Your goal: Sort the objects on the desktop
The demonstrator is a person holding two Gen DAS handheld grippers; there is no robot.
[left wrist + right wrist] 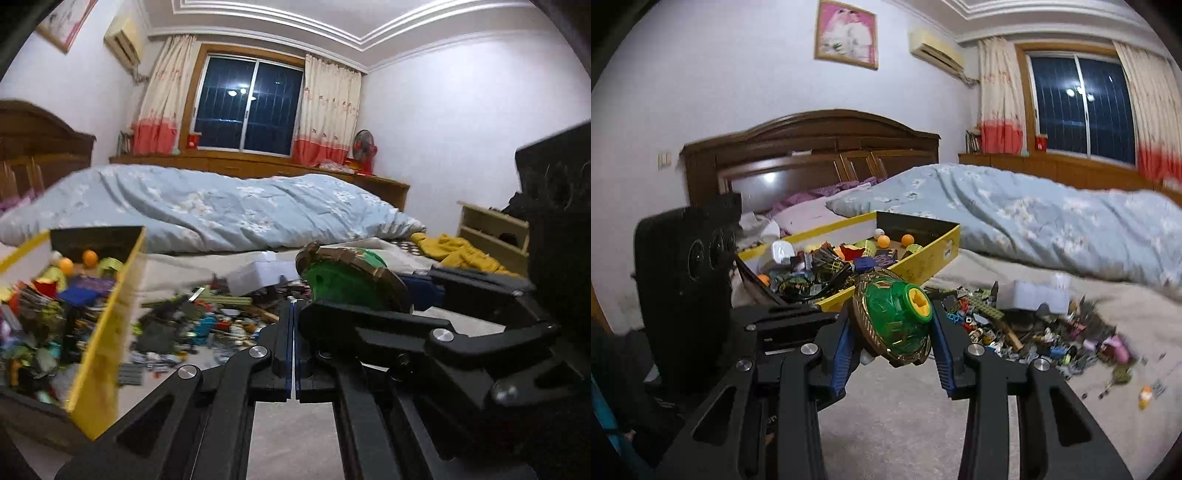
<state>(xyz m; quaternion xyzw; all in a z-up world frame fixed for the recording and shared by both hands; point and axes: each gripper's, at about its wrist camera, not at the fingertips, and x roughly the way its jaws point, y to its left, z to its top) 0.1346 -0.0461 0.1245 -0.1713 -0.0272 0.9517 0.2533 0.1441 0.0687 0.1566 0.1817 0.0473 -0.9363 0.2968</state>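
- The yellow-walled cardboard box (925,267), already heaped with small toys and orange balls, sits on the bed to the left; it looks like the bin the sorting feeds.
- The loose pile of small plastic building bricks and figures (1027,328) lies spread on the beige sheet, just right of the box, so much of the job seems left.
- The step in hand appears to be carrying one toy to the box; the next move calls for bringing it over the open top, clear of the near wall, then letting go.
- The right gripper (892,326) clamps the round green translucent spinning top with a bronze-coloured rim and yellow hub (897,317), tilted, held above the sheet, near the box's corner.
- The left gripper (293,332) is closed on nothing, pads meeting, beside the top.
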